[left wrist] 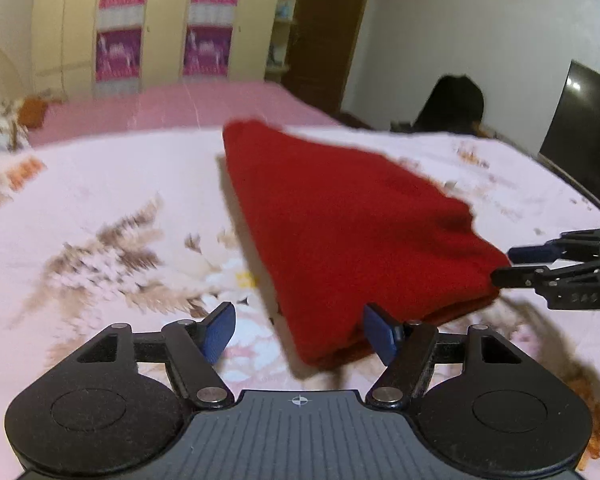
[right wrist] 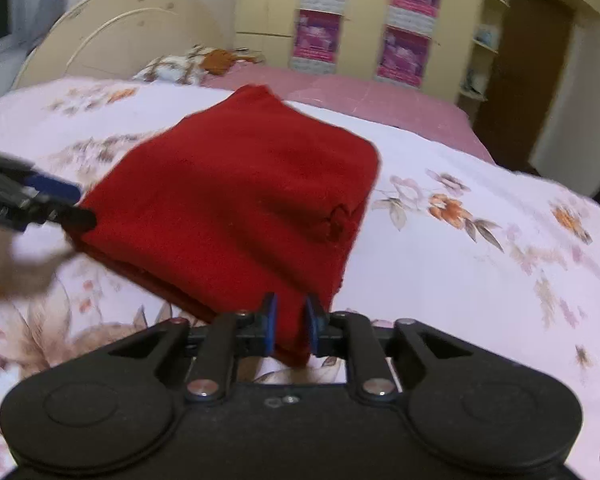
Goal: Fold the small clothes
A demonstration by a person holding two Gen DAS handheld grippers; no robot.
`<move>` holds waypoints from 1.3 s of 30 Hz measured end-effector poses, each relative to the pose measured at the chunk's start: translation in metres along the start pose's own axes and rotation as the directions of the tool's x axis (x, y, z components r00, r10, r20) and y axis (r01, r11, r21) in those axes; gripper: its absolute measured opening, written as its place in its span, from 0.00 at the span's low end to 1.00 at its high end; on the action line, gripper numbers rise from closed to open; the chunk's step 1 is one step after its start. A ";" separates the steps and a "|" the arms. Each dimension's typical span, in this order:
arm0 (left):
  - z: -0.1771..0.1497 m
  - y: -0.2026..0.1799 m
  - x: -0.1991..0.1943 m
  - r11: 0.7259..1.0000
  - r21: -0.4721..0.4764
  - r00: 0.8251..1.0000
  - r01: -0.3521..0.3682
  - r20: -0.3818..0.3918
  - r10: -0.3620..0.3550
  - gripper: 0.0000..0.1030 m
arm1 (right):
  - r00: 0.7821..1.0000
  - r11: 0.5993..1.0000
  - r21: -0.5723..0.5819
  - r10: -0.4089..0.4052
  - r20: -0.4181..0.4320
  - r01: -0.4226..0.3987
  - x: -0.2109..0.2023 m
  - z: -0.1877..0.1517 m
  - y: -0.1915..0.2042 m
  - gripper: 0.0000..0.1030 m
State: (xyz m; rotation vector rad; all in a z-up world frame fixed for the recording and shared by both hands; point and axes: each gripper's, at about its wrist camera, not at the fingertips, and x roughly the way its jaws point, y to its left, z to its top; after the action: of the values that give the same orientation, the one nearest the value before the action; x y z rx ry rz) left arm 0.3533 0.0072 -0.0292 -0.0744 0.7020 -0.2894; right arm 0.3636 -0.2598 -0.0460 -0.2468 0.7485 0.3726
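A red knitted garment (left wrist: 340, 220), folded into layers, lies on the floral bedsheet (left wrist: 100, 208); it also shows in the right wrist view (right wrist: 240, 200). My left gripper (left wrist: 300, 332) is open, its right blue pad beside the garment's near corner, nothing between the fingers. My right gripper (right wrist: 291, 328) is shut on the garment's near edge, red cloth pinched between its blue pads. The right gripper also shows in the left wrist view (left wrist: 512, 262) at the garment's right corner. The left gripper shows in the right wrist view (right wrist: 76, 204) at the garment's left corner.
The bed has a cream headboard (right wrist: 120, 36) and pillows (right wrist: 180, 68) at its far end. A pink sheet (left wrist: 180, 104) covers the far part. A wardrobe with pink posters (left wrist: 164, 32), a brown door (right wrist: 532, 68) and a dark screen (left wrist: 580, 128) stand around the bed.
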 end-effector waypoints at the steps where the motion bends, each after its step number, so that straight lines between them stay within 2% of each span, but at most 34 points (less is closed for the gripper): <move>1: -0.001 -0.002 -0.015 1.000 -0.001 1.000 -0.001 0.009 0.001 0.87 | 1.000 0.999 0.053 -0.010 0.014 0.009 -0.011 0.000 -0.003 0.69; 2: -0.002 -0.006 -0.027 1.000 -0.004 1.000 -0.003 0.019 0.003 0.93 | 0.999 0.994 0.106 -0.014 0.032 0.011 -0.019 -0.001 -0.008 0.79; 3: -0.004 -0.010 -0.040 1.000 -0.007 0.999 0.002 0.037 -0.002 0.95 | 0.999 0.989 0.146 -0.008 0.033 0.004 -0.028 -0.003 -0.010 0.83; 5: -0.010 -0.016 -0.070 1.000 -0.024 0.998 0.008 0.059 -0.006 0.98 | 0.999 0.973 0.227 0.040 0.015 -0.043 -0.051 -0.010 -0.010 0.81; 9: -0.028 -0.029 -0.114 0.999 -0.041 0.997 -0.014 0.078 0.018 1.00 | 0.999 0.956 0.293 0.027 0.018 -0.031 -0.090 -0.026 0.008 0.96; 16: -0.055 -0.047 -0.179 0.996 -0.055 0.989 -0.068 0.126 0.074 1.00 | 0.998 0.969 0.248 0.001 0.056 -0.015 -0.159 -0.042 0.059 0.99; 23: -0.067 -0.059 -0.228 0.995 -0.046 0.980 -0.086 0.176 0.093 1.00 | 0.991 0.973 0.232 -0.045 0.127 0.015 -0.210 -0.048 0.086 0.99; 35: -0.079 -0.079 -0.266 0.995 -0.020 0.974 -0.093 0.205 0.095 1.00 | 0.982 0.973 0.227 -0.080 0.173 0.040 -0.245 -0.061 0.109 0.99; 39: -0.078 -0.075 -0.254 0.995 0.016 0.974 -0.103 0.205 0.098 0.99 | 0.979 0.975 0.220 -0.068 0.191 0.025 -0.246 -0.064 0.116 0.99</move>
State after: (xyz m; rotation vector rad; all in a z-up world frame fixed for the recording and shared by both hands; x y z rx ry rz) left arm 0.1014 0.0106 0.0827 -0.0423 0.4956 -0.1906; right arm 0.1111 -0.2359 0.0709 -0.0207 0.5811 0.2638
